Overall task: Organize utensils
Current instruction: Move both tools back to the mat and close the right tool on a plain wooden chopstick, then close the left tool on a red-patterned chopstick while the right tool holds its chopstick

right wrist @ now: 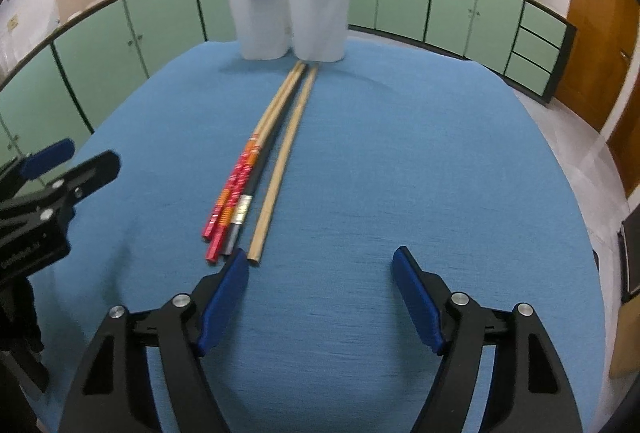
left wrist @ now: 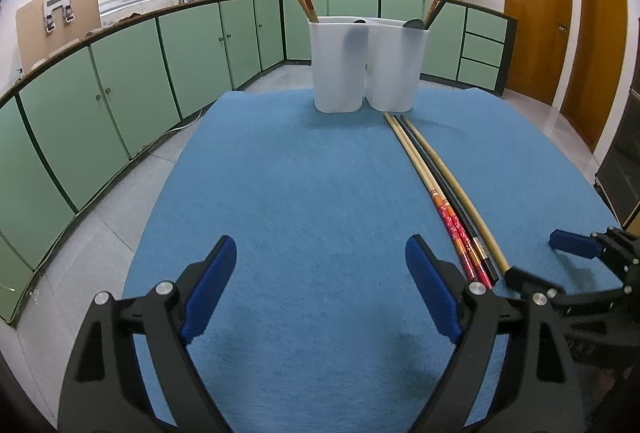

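1. Left wrist view: the left tongs (left wrist: 320, 273) are wide apart, holding nothing, above the blue bench (left wrist: 300, 173).
2. The chopsticks (right wrist: 256, 169) lie together on the bench, tips near the white holder (right wrist: 288, 13).
3. The right tongs (right wrist: 320, 273) are apart, empty, with one pad just beside the chopstick ends.

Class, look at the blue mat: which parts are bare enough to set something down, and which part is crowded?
Free: the wide stretch of blue mat left of the loose chopsticks, and the stretch on their right out to the mat's edge. Crowded: the far middle, where the white holder stands with the chopstick tips at its base, and their near ends beside the right tool.
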A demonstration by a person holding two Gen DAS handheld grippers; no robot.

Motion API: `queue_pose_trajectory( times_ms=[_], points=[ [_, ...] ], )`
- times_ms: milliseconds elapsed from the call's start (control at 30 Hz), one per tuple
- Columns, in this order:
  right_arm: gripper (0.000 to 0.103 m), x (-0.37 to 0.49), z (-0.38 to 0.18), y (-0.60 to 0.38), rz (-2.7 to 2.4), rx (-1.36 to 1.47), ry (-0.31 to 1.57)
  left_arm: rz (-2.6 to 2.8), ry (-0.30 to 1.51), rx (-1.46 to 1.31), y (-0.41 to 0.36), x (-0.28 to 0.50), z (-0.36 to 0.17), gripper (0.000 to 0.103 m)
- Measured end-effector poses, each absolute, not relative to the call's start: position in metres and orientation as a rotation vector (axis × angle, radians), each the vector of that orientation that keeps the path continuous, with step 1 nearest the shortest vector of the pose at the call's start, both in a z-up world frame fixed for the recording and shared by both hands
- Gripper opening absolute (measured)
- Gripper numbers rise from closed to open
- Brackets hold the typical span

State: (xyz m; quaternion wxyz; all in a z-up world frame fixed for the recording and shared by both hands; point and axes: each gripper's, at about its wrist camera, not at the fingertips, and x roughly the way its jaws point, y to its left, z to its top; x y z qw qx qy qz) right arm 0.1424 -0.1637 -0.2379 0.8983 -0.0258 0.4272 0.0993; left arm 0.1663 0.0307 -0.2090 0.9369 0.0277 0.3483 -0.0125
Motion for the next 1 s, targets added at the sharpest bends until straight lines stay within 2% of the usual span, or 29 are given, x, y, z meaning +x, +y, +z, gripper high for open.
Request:
queue_pose_trajectory(
  times_ms=[167, 267, 333, 400, 433, 500, 1000],
  points=[
    [0.069, 0.143, -0.238, -0.171, 0.189, -0.032, 0.883, -0.026, 0.724, 0.049, 0.029, 0.166, -0.212, 0.084],
    [0.062, 0.143, -0.238, -0.167, 0.228, -0.024, 0.878, -0.031, 0.723, 0.047, 0.028, 0.166, -0.212, 0.084],
    [0.053, 0.144, -0.238, -0.161, 0.238, -0.041, 0.875, -0.036, 0.727, 0.046, 0.027, 0.166, -0.212, 0.084],
    [0.033, 0.145, -0.238, -0.157, 0.254, -0.044, 0.872, -0.047, 0.738, 0.046, 0.024, 0.165, -0.214, 0.084],
    [0.028, 0.148, -0.238, -0.154, 0.261, -0.043, 0.872, -0.051, 0.742, 0.048, 0.022, 0.165, -0.215, 0.084],
    [0.008, 0.150, -0.238, -0.154, 0.277, -0.037, 0.875, -0.060, 0.753, 0.052, 0.019, 0.166, -0.216, 0.084],
    [0.007, 0.148, -0.239, -0.191, 0.233, 0.019, 0.868, -0.155, 0.836, 0.075, -0.025, 0.165, -0.229, 0.085]
  ],
)
